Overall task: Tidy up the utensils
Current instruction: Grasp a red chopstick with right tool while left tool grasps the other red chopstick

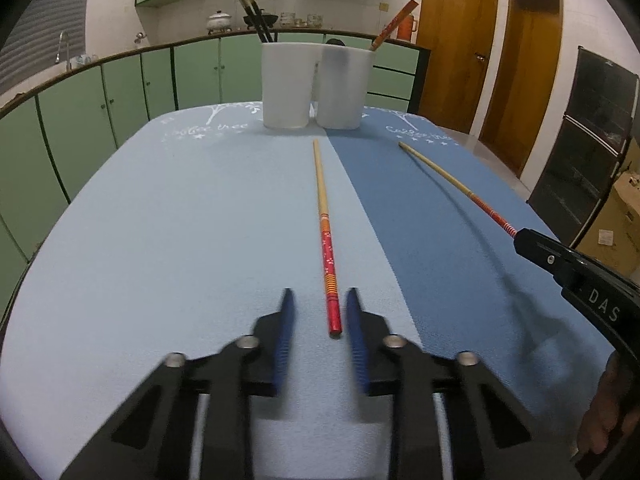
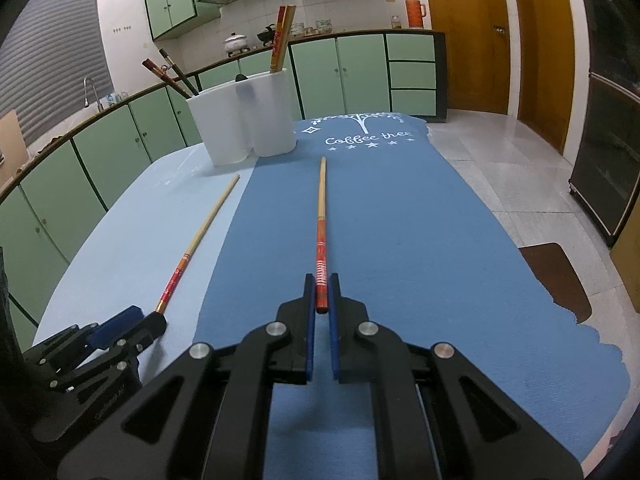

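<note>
— Blue pads of your left gripper come out smeared. Can you read their state?

— Roughly. They stand narrow, with the red end of the left chopstick between them. A gap shows on its left side; the other pad sits just beside it, and I cannot tell whether it touches. That chopstick lies flat on the light blue mat, bare tip towards the white holder.

— And your right gripper?

— Clamped on the red end of the right chopstick, which runs straight ahead over the dark blue mat; seen from the left wrist, its shadow falls apart from it.

— Anything cut off?

— Your hand is sliced by the picture's edge. Both gripper bodies hide the near mat.

— Writing?

— "DAS" on the right gripper's body, the rest out of frame. "Coffee tree" in white on the dark mat; the light mat's print is blurred. Lettering on the left gripper's body is too small to read.

— The holder?

— Two compartments: dark chopsticks in the left one, red chopsticks in the right.
</note>
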`<state>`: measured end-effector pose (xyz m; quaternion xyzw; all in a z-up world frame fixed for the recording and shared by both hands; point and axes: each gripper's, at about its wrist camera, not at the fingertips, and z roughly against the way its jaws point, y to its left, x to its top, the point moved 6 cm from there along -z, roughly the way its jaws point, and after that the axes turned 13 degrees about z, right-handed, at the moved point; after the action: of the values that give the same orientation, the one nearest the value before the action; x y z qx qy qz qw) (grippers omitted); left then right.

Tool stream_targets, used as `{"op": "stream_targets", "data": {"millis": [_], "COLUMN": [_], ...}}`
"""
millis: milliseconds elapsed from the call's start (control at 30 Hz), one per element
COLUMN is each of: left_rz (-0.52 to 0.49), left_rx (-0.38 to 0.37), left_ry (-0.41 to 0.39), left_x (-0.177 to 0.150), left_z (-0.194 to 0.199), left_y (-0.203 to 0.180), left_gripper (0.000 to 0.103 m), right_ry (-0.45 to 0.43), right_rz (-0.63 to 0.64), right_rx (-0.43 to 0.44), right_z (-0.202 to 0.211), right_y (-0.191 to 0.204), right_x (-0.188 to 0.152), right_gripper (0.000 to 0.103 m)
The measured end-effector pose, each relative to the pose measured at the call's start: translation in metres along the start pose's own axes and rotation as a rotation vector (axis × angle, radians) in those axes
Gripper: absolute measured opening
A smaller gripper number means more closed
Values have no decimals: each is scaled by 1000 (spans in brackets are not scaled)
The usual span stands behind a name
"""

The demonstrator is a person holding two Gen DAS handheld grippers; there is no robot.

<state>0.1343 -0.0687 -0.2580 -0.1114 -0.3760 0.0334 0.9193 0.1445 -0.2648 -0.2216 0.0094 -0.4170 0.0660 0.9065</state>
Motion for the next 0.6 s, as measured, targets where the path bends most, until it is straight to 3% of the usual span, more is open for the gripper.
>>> {"op": "stream_targets", "data": {"millis": [67,267,600], "left_rz": [-11,-9,-58], "left_rx": [5,4,-3], "left_ry": [1,-8,-106], "left_x": [-1,4,45], "left_z": [0,7,52], "left_y": [-2,-3,-13], "left_gripper": [6,6,6], "right_ry": [-2,-18,-70], "right_rz": [1,23,90], "right_rx": [2,-9,-28], "right_z": [1,7,33], "right_y": [-1,0,-3], "right_x": [0,4,38], "right_gripper": [5,5,5]}}
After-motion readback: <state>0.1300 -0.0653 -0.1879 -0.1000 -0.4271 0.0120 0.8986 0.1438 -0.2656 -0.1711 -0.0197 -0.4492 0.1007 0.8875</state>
